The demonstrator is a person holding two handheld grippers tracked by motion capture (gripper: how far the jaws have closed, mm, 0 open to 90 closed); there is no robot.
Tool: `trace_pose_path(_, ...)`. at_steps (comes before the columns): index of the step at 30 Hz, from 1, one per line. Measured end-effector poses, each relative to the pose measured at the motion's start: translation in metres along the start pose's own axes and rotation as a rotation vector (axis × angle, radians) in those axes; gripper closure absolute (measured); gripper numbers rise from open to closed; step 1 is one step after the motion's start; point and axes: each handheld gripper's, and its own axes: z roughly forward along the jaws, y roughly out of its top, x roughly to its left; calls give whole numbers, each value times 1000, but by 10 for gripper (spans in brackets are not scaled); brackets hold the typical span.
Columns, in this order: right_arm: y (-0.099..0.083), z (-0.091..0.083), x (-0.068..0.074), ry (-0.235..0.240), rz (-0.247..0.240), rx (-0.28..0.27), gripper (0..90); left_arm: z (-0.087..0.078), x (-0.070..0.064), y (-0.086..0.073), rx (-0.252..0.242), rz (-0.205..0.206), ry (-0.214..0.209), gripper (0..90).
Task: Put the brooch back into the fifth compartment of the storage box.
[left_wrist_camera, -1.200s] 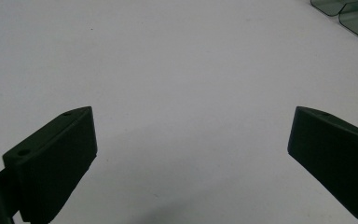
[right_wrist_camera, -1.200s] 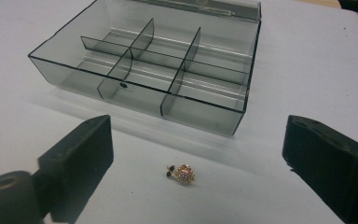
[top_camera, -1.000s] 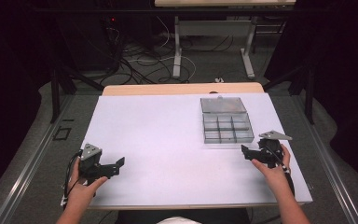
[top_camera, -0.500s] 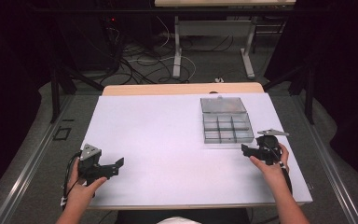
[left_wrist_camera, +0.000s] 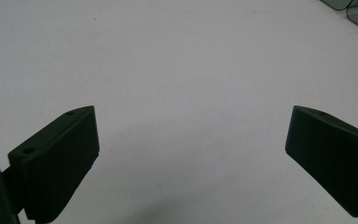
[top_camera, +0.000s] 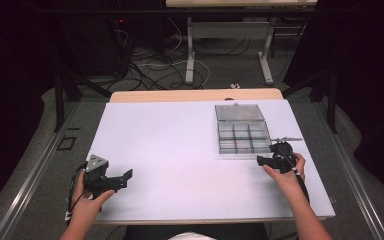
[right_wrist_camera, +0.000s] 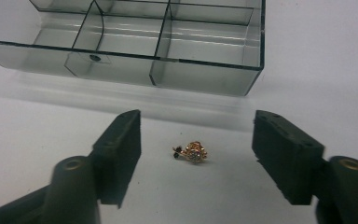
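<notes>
Between the parted jaws of the right gripper [right_wrist_camera: 196, 154] lay a small gold earring [right_wrist_camera: 192, 152], ungrasped, on the white table [right_wrist_camera: 51, 140]; beyond it stood the clear compartment box [right_wrist_camera: 168, 51]. Well apart, the left gripper [left_wrist_camera: 191, 154] was released over bare table.

dark room, grey floor [top_camera: 40, 150], tangled cables [top_camera: 145, 65]

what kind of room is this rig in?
Probably a lab or recording workspace, not a home. A white table stands among dark surroundings, cables sprawl on the floor behind it, and a person holds a gripper in each hand (left gripper, right gripper) near a clear compartment box.
</notes>
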Motion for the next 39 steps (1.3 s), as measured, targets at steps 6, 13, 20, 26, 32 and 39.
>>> trace_pose_path(6,8,-2,2,-10,31,57,437,1,-1,-1,-6,-1,8,30)
trace_pose_path(13,16,0,2,-17,49,134,512,2,-1,-1,2,1,8,32)
trace_pose_path(20,19,4,2,-3,75,173,530,2,-1,-1,-3,1,9,34)
trace_pose_path(26,19,7,-1,0,92,183,550,3,-1,-1,7,3,8,35)
trace_pose_path(32,17,12,-2,5,102,206,561,3,0,-1,5,2,8,35)
trace_pose_path(39,15,18,0,6,104,230,592,3,0,-1,12,3,5,36)
